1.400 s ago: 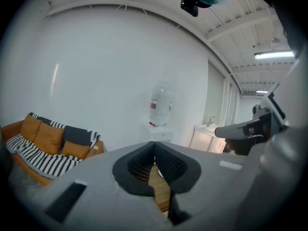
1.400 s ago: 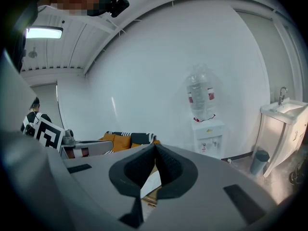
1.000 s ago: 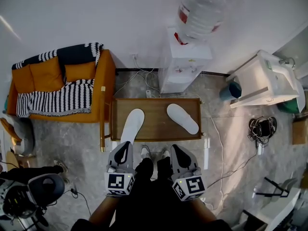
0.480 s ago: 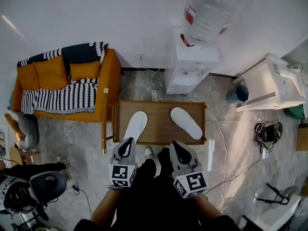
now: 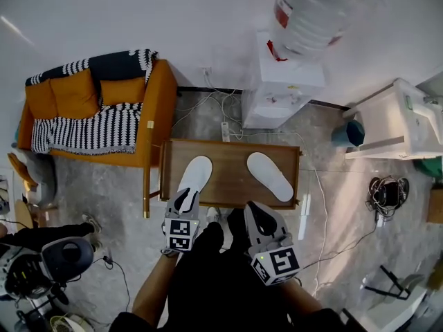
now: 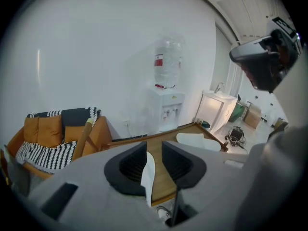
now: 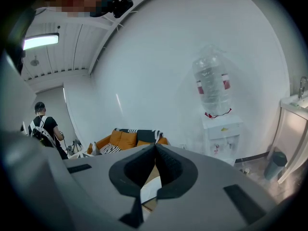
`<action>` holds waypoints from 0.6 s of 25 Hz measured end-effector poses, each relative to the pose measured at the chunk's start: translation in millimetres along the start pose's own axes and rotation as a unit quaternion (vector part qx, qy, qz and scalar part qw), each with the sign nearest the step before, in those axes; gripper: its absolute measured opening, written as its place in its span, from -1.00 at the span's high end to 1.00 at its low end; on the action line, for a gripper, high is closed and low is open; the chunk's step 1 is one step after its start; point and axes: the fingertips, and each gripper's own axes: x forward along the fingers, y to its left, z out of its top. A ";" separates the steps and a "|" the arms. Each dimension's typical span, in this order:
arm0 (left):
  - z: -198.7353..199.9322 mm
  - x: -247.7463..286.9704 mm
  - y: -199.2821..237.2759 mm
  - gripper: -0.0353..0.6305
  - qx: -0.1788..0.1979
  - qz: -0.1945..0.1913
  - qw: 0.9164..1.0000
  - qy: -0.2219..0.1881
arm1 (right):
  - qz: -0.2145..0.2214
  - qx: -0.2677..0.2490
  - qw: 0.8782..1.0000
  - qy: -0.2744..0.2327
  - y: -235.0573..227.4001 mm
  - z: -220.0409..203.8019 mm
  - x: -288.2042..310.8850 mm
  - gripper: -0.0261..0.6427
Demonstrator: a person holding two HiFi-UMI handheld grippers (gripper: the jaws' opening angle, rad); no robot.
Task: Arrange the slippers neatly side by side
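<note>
Two white slippers lie apart on a low wooden table (image 5: 228,159): the left slipper (image 5: 194,177) points away, and the right slipper (image 5: 270,176) is angled to the right. My left gripper (image 5: 186,198) is at the left slipper's heel and its jaws are opening. That slipper (image 6: 148,173) shows in the gap between them, with no pad pressing on it. The other slipper (image 6: 197,139) lies further right in the left gripper view. My right gripper (image 5: 251,211) hangs shut and empty before the table's front edge, its jaws (image 7: 155,147) closed together.
An orange sofa with a striped blanket (image 5: 97,109) stands left of the table. A water dispenser (image 5: 287,81) stands behind it, with cables on the floor. At the right are a blue bin (image 5: 349,131) and a white unit (image 5: 394,123). A person (image 7: 43,126) stands far off.
My left gripper has moved forward and down to the heel of the left slipper, and its jaws have parted. The right gripper has hardly moved. The slippers lie as before.
</note>
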 end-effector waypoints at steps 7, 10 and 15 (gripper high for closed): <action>-42.5 35.4 4.6 0.43 0.005 -0.002 0.998 0.067 | -0.002 0.013 1.000 0.010 -13.6 -6.5 8.4 0.89; -69.5 52.4 5.1 0.36 0.005 -0.012 0.995 0.104 | -0.003 0.017 1.000 0.015 -18.0 -9.1 11.1 0.89; -97.2 77.5 12.3 0.31 0.012 -0.007 0.990 0.141 | -0.004 0.023 1.000 0.021 -23.3 -12.7 14.1 0.89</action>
